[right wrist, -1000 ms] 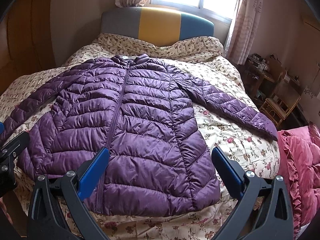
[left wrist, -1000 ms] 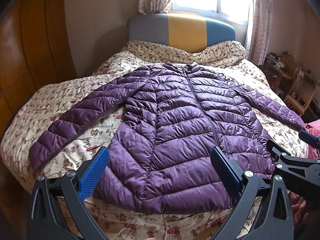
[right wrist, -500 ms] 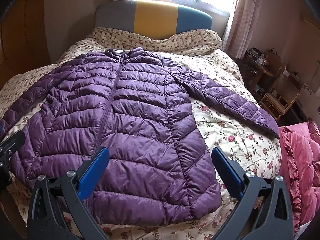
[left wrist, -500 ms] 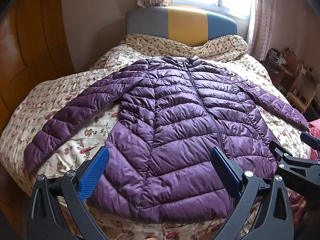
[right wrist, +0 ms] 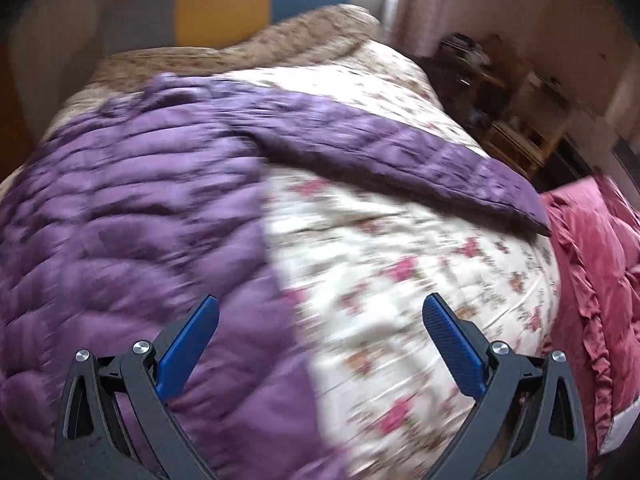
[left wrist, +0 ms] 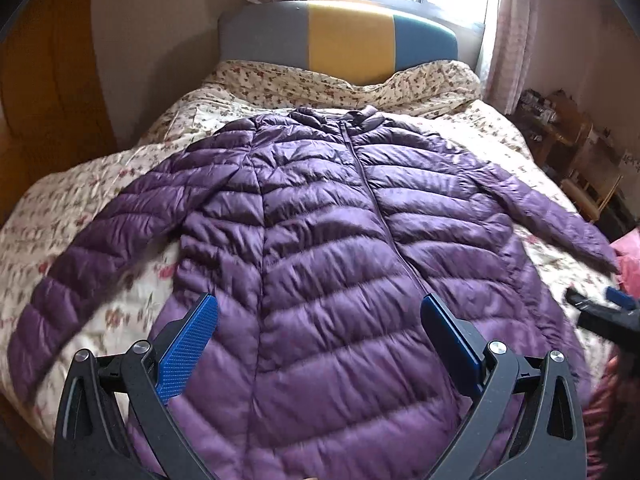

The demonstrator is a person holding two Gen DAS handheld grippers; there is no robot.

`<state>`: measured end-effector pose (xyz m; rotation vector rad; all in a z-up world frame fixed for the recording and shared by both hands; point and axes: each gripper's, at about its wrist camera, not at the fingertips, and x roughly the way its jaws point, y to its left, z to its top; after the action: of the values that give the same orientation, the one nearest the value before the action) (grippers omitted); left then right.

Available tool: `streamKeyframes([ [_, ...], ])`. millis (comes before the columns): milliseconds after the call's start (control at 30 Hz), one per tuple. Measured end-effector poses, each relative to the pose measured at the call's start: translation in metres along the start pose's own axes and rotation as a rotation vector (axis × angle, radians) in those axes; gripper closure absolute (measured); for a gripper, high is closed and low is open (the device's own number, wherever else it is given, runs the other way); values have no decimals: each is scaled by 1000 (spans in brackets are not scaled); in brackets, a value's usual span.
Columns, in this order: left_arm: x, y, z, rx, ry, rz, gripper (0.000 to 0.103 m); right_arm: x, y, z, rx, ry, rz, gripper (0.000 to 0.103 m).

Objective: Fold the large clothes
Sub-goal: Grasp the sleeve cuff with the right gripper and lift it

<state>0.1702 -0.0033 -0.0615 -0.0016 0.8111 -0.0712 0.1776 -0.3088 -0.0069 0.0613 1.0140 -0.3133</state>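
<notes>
Nothing folded yet, both grippers empty

So the purple jacket [left wrist: 320, 264] lies flat, zipped front up, on the flowered quilt [left wrist: 80, 216], both sleeves spread wide. Over its hem the left gripper [left wrist: 318, 332] hangs with jaws released, grasping nothing. Near the jacket's side edge the right gripper [right wrist: 320, 332] (its view is blurred) is likewise spread and empty, with the sleeve [right wrist: 400, 148] ahead. Slick padded fabric may slide from a shallow pinch, and that sleeve could drag off toward the pink bedding [right wrist: 592, 264].
</notes>
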Motion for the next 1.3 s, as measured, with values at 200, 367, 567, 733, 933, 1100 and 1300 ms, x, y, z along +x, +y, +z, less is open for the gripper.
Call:
streamKeyframes([
  [200, 42, -3, 21, 37, 14, 15, 3, 49, -77, 27, 96, 55, -142, 2],
  [367, 71, -4, 36, 43, 10, 22, 3, 71, -146, 51, 230, 70, -243, 7],
  [567, 97, -4, 55, 50, -7, 32, 3, 85, -210, 81, 322, 83, -344, 20],
  [733, 118, -3, 71, 53, -13, 44, 3, 116, -260, 93, 413, 160, -388, 25],
  [933, 148, 6, 86, 25, 37, 13, 3, 145, -275, 85, 494, 222, -333, 25],
  [1100, 164, 15, 94, 16, 51, 14, 3, 146, -273, 81, 517, 195, -281, 47],
  [1300, 175, 25, 96, 1, 64, 13, 3, 145, -244, 97, 421, 177, -254, 92],
])
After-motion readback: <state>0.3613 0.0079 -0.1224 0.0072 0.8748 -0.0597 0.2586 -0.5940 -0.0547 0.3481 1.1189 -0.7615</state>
